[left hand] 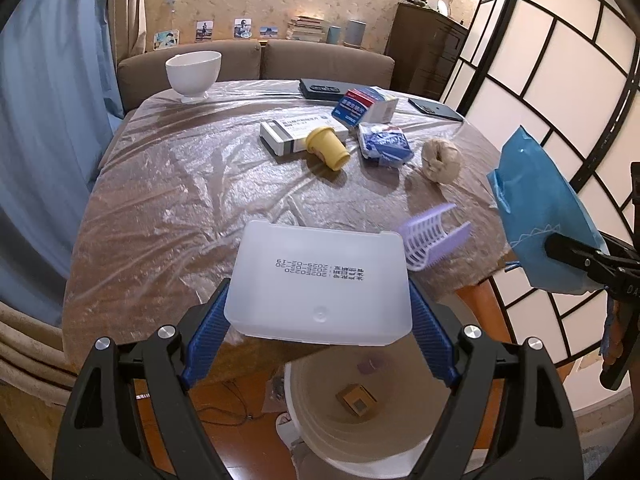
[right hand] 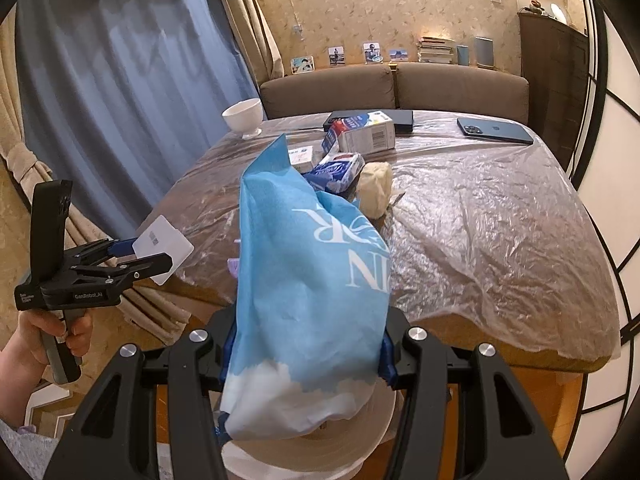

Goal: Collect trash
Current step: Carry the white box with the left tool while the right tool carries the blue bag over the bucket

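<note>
table (left hand: 168,184): plastic-sheeted, cluttered.
bin (left hand: 320,432): white, on floor below table edge.
blue bag (right hand: 312,288): clamped in right tongs (right hand: 306,354), above bin.
plastic box (left hand: 320,284): gripped between left tongs (left hand: 318,332), above bin.

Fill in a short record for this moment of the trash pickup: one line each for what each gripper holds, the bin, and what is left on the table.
left gripper: shut on clear box, held over the bin
right gripper: shut on blue bag, above the bin
bin: white, on the floor by the table edge, small carton inside
table: plastic-covered; bowl, yellow cup on its side, cartons, phone
</note>
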A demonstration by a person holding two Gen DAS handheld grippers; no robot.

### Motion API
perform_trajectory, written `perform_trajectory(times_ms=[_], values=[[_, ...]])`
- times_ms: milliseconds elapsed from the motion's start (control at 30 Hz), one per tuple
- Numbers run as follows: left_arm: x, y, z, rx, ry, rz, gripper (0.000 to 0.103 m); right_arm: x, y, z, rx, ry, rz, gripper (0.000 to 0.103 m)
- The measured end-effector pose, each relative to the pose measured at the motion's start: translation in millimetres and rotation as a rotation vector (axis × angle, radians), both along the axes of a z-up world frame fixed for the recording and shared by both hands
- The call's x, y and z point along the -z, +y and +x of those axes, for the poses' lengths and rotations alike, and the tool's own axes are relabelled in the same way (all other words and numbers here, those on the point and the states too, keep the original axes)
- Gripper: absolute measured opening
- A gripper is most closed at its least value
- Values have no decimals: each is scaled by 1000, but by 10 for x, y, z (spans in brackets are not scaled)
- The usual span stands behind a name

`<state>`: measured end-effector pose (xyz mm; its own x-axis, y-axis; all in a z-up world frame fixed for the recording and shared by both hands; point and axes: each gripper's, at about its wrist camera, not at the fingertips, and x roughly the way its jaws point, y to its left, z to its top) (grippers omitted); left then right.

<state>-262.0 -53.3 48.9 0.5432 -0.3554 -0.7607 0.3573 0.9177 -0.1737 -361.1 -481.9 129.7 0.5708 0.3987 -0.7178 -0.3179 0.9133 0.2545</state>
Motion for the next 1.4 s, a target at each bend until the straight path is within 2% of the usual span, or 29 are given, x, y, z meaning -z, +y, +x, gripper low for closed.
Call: perform_trajectory(times_ms=[567,1100,1400], values=[[82,-108,-264,43,36,-4,84,137,148,-272,-89,66,1,51],[274,-224,-464,68,97,3,84,459,293,-366,-151,158,-14,51],[348,-309,-539,84,116,12,84,525,317,-409,-172,179,-19,51]])
